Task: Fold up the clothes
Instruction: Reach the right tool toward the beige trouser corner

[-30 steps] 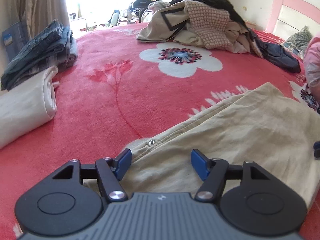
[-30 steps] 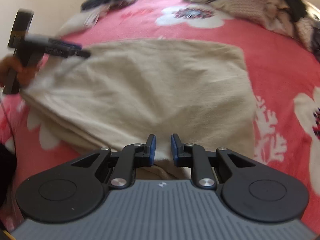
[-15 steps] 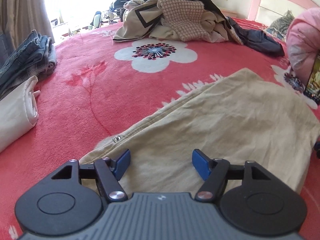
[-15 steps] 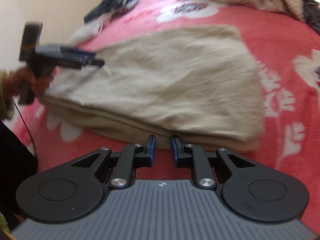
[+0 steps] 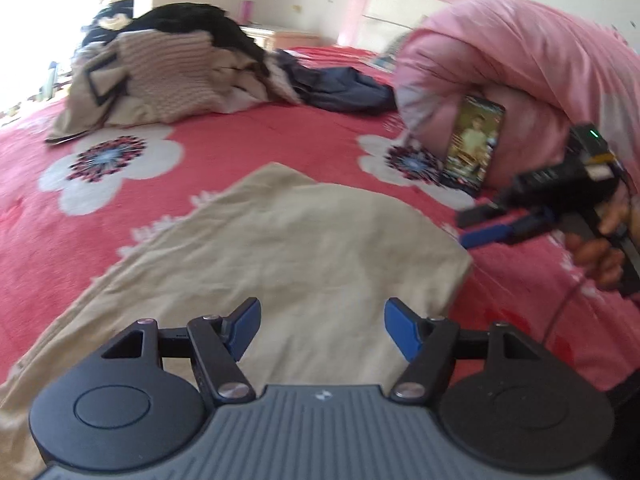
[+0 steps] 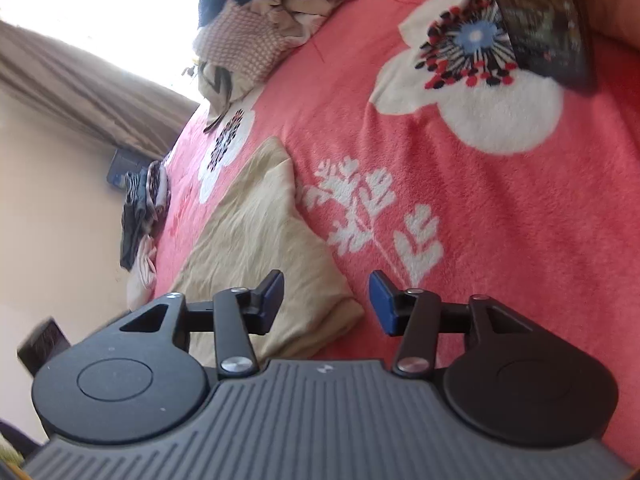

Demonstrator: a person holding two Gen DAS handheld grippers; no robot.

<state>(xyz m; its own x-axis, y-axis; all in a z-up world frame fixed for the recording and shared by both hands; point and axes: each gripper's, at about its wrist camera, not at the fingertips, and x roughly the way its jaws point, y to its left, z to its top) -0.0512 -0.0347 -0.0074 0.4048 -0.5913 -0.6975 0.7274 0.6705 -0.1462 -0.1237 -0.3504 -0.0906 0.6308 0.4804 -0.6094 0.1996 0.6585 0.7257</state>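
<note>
The left hand-held gripper [image 5: 322,330] hovers wide and empty over the beige garment [image 5: 280,264], which lies flat on the red bed [image 5: 248,136] just ahead of it, probably laid out so the next fold has a straight edge. The right hand-held gripper [image 6: 326,298] is opening, nothing between its jaws; the garment's corner sits under its left finger (likely just let go). Only the left view shows the hand [image 5: 600,248] gripping it; only the right view shows the folded stack [image 6: 140,208] far off left.

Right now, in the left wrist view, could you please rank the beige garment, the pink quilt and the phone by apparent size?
1. beige garment, though nearness inflates it
2. pink quilt
3. phone
</note>
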